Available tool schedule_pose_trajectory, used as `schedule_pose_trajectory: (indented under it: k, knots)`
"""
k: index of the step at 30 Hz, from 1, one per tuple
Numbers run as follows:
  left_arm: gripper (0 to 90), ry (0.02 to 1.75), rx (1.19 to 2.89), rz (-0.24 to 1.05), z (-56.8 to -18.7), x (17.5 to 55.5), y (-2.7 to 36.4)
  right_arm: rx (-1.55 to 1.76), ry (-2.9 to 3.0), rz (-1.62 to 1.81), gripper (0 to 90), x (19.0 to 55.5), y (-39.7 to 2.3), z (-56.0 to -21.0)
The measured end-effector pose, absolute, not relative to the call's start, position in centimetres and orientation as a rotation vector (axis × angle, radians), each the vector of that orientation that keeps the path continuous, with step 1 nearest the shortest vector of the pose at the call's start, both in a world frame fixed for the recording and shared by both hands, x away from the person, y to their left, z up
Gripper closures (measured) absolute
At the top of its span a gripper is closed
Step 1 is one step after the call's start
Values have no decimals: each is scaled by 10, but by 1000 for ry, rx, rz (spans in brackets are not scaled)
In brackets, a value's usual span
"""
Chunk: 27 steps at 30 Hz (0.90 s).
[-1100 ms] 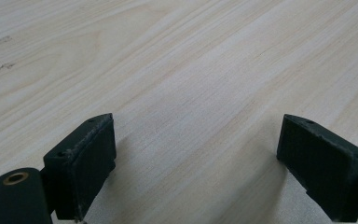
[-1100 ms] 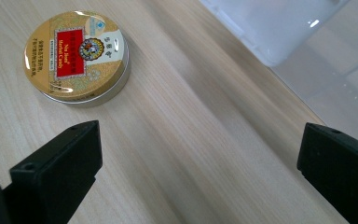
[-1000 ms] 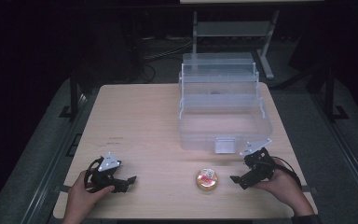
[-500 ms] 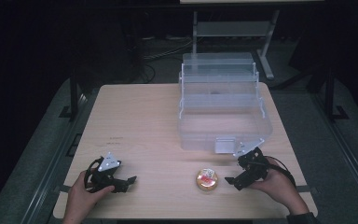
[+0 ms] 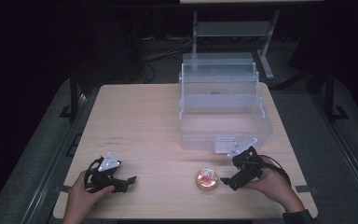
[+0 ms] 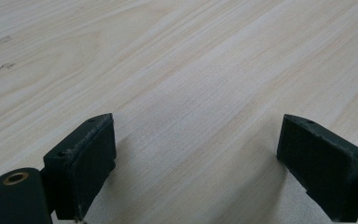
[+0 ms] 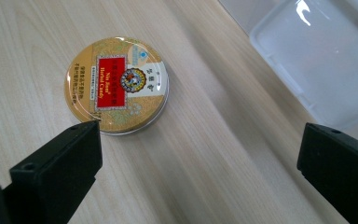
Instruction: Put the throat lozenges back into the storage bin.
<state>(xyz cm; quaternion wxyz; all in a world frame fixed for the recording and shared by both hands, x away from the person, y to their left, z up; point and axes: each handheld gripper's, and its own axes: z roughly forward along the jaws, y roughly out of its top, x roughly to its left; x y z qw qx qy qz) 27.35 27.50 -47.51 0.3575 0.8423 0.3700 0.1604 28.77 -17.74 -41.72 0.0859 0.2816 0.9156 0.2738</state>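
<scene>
Wood table (image 5: 158, 121): pale and bare across its left half.
Left gripper (image 5: 121, 179): resting low at the near left edge, jaws spread wide over bare wood, holding nothing.
Tin (image 5: 207, 179): round, gold with a red label, lying flat near the front edge, just left of the right gripper.
Right gripper (image 5: 227, 181): jaws spread, aimed at the tin; in the right gripper view the tin (image 7: 116, 85) sits off toward one jaw, not centred between them.
Clear box (image 5: 223, 107): open, tiered, just behind the tin.
Risk: closing off-centre would likely push the smooth tin sideways, or pinch its rim and flip it.
</scene>
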Motion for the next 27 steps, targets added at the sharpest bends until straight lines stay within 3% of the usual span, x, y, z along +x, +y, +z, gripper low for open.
schedule_pose_trajectory:
  k: [27]
  knots:
    - [107, 956, 2176, 412, -475, 273, 275, 714, 2796, 807, 0, 291, -146, -415]
